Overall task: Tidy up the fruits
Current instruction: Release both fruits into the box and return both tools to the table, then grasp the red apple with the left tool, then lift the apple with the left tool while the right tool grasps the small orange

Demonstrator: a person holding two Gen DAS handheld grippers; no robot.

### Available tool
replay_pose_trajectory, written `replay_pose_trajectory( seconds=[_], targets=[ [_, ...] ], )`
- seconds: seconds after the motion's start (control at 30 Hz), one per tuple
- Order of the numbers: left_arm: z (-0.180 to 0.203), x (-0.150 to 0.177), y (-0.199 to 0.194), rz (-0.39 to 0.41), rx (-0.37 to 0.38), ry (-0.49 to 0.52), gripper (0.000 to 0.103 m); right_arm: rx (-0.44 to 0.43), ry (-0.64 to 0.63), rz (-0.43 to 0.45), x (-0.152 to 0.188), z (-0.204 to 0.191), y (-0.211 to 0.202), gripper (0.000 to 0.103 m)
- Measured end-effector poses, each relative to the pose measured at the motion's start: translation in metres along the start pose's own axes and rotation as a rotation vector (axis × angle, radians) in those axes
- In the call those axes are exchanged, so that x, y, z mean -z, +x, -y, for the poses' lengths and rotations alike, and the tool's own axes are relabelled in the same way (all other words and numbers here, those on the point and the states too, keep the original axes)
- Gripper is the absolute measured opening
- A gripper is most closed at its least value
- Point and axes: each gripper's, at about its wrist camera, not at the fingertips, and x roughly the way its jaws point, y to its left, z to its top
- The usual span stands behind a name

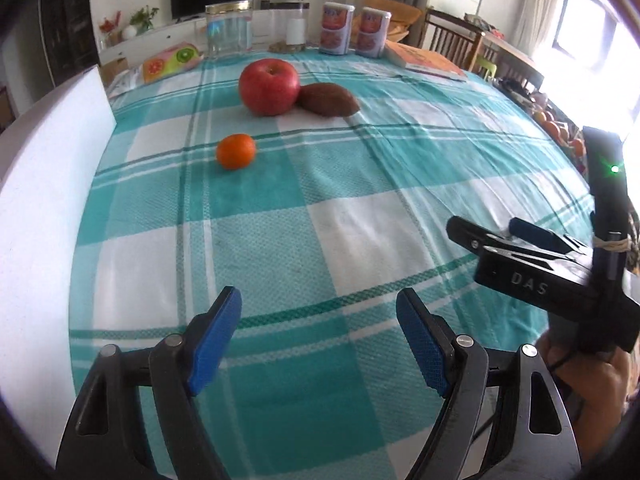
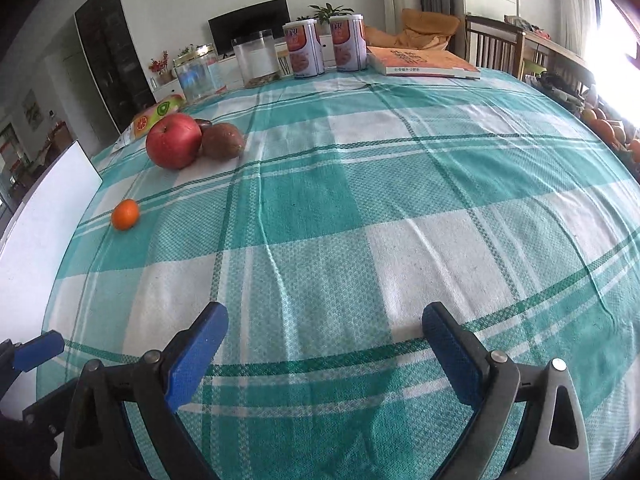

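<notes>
A red apple (image 1: pixel 269 87) sits on the teal checked tablecloth (image 1: pixel 320 208), touching a brown oval fruit (image 1: pixel 329 99) on its right. A small orange mandarin (image 1: pixel 236 151) lies alone, nearer and to the left. The same apple (image 2: pixel 173 141), brown fruit (image 2: pixel 222 141) and mandarin (image 2: pixel 125 214) show at the far left in the right wrist view. My left gripper (image 1: pixel 320 308) is open and empty, low over the cloth near the front edge. My right gripper (image 2: pixel 322 322) is open and empty; it also shows in the left wrist view (image 1: pixel 516 232) at the right.
A white board (image 1: pixel 52 208) stands along the table's left edge. At the back stand a glass jar (image 1: pixel 229 28), two cans (image 1: pixel 354 30), a clear container (image 2: pixel 256 58), a fruit-print pack (image 1: pixel 170 60) and an orange book (image 1: pixel 426 60). Chairs and oranges lie beyond the right edge.
</notes>
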Motion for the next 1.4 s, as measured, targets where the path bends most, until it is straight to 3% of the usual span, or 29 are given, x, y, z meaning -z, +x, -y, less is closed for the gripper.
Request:
replay_pose_trajectory(
  seconds=[0.2,0.37,0.5,0.7,0.83,0.97,1.07,1.23,1.27,1.4],
  targets=[
    [-0.023,0.002,0.022,-0.006,-0.055,-0.052,0.082,0.007,-0.011,-0.006,0.003,-0.005,0.002,0.1],
    [-0.022,0.004,0.024,0.007,-0.086,0.005,0.082,0.011,-0.022,-0.014,0.002,-0.007,0.004,0.102],
    [-0.032,-0.007,0.022,-0.015,-0.03,-0.067,0.082,0.012,-0.024,-0.016,0.002,-0.008,0.004,0.103],
    [-0.055,-0.074,0.006,0.044,0.124,-0.312,0.082,0.019,-0.031,-0.021,0.003,-0.009,0.005,0.103],
    [-0.053,-0.138,0.029,-0.043,0.149,-0.328,0.082,0.016,-0.029,-0.021,0.003,-0.008,0.004,0.103],
    [-0.058,-0.184,0.066,-0.076,0.073,-0.345,0.082,0.017,-0.03,-0.021,0.003,-0.008,0.005,0.103],
    [-0.059,-0.2,0.096,-0.138,0.047,-0.357,0.082,0.017,-0.03,-0.021,0.003,-0.008,0.005,0.103],
    [-0.059,-0.205,0.131,-0.219,-0.017,-0.343,0.081,0.02,-0.036,-0.024,0.003,-0.009,0.005,0.103],
    [-0.059,-0.204,0.135,-0.231,-0.022,-0.341,0.075,0.02,-0.037,-0.024,0.003,-0.009,0.005,0.103],
    [-0.066,-0.199,0.128,-0.196,-0.022,-0.348,0.07,0.02,-0.037,-0.024,0.002,-0.009,0.005,0.103]
  ],
)
